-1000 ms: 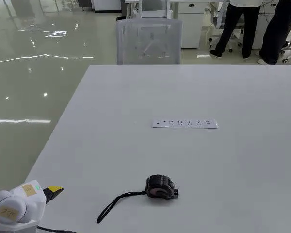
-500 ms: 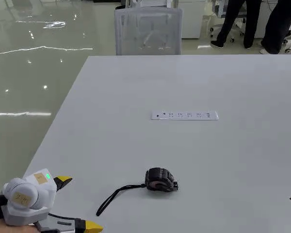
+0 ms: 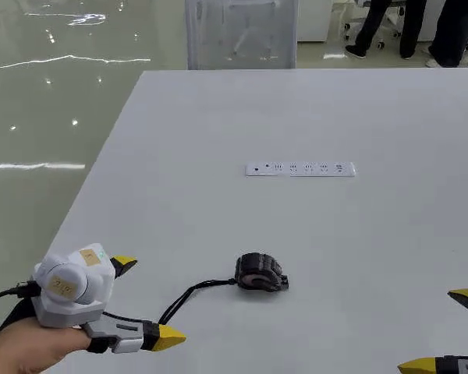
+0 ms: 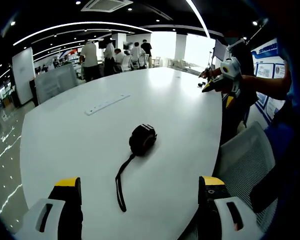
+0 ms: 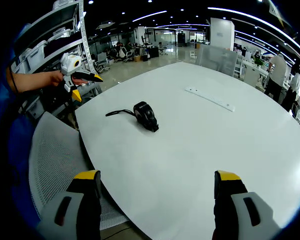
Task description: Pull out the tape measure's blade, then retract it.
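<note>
"What's on that white surface [image 3: 218, 132]?"

"Not much. A black tape measure [image 3: 260, 273] lies towards the near edge, its blade all the way in."

"Anything attached to it?"

"A thin black strap [image 3: 207, 284], trailing off its left side and looping towards the near edge, flat on the top."

"And further back?"

"A white power strip [image 3: 299, 169], lying flat about mid-surface, its long side running across. It sits well apart from the tape measure. The rest of the top is plain, smooth white."
</note>
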`<state>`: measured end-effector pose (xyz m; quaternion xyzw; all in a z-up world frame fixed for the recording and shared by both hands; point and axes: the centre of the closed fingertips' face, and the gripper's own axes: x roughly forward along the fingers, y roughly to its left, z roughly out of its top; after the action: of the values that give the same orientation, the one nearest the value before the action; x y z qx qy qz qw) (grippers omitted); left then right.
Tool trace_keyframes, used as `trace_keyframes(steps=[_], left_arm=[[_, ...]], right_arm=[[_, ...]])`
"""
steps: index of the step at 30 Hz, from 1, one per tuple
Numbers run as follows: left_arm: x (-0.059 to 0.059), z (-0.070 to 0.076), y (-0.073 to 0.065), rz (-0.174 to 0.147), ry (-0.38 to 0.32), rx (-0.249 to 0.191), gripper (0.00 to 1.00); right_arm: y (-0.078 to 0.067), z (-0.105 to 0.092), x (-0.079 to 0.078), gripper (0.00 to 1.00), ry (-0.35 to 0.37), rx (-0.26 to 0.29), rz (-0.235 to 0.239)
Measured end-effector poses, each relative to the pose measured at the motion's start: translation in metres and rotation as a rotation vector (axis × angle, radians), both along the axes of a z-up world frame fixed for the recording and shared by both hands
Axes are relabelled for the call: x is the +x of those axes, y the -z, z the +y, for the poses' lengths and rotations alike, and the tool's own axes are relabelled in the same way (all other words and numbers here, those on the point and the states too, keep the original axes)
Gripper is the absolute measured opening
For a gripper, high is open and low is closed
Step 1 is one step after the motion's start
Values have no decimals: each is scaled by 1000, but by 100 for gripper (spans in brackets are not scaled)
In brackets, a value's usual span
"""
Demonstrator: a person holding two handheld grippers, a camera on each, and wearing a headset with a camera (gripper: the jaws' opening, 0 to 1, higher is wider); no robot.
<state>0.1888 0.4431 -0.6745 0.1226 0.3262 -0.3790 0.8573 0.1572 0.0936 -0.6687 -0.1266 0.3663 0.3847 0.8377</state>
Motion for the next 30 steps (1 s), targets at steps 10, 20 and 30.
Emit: trace_keyframes(steps=[10, 20, 30], left_arm=[[8, -10, 7, 5, 6, -9, 91], [16, -26, 11, 9, 41, -2, 90], [25, -41, 15, 16, 73, -7, 89]], right_arm=[[9, 10, 7, 89, -36, -5, 19], [14, 19, 19, 88, -67, -10, 21], [24, 25, 31, 87, -92, -8, 29]])
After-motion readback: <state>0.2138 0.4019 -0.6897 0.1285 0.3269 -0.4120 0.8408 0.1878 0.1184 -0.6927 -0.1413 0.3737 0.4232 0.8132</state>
